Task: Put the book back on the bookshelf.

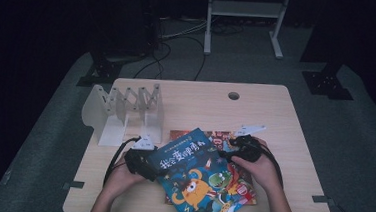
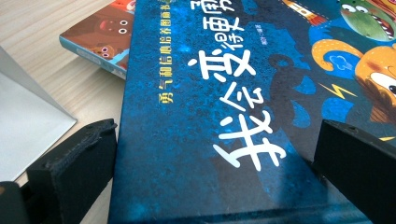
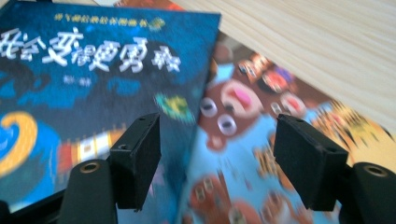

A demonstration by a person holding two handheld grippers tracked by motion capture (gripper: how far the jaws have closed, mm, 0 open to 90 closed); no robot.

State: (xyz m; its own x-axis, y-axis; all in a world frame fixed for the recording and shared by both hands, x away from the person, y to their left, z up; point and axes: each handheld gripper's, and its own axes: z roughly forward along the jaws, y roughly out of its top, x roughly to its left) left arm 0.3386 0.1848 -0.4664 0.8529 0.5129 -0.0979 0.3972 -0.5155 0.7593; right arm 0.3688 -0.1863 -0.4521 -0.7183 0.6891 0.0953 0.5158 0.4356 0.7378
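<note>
One wooden table [image 1: 276,112] carries everything, with a single round hole [image 1: 234,95] near its far edge. Toward the far left stands one white folding rack [image 1: 125,112] with a row of upright dividers.

Two picture books lie at the near middle of the table. The blue book [image 1: 196,179] sits on top, turned at an angle, and covers most of the orange book [image 1: 243,187] beneath it, which peeks out along the far and right sides. One small white flat piece [image 1: 249,129] lies just beyond the books.

Two hands come in from the near edge, each holding one gripper. The left gripper [image 1: 142,164] is at the blue book's left edge; in the left gripper view its two jaws stand wide apart, with the blue cover [image 2: 224,116] running between them. The right gripper [image 1: 240,149] is at the far right of the books; in the right gripper view its two jaws are also spread, hanging over the line where the blue cover [image 3: 93,84] meets the orange one [image 3: 243,140], pinching nothing.
</note>
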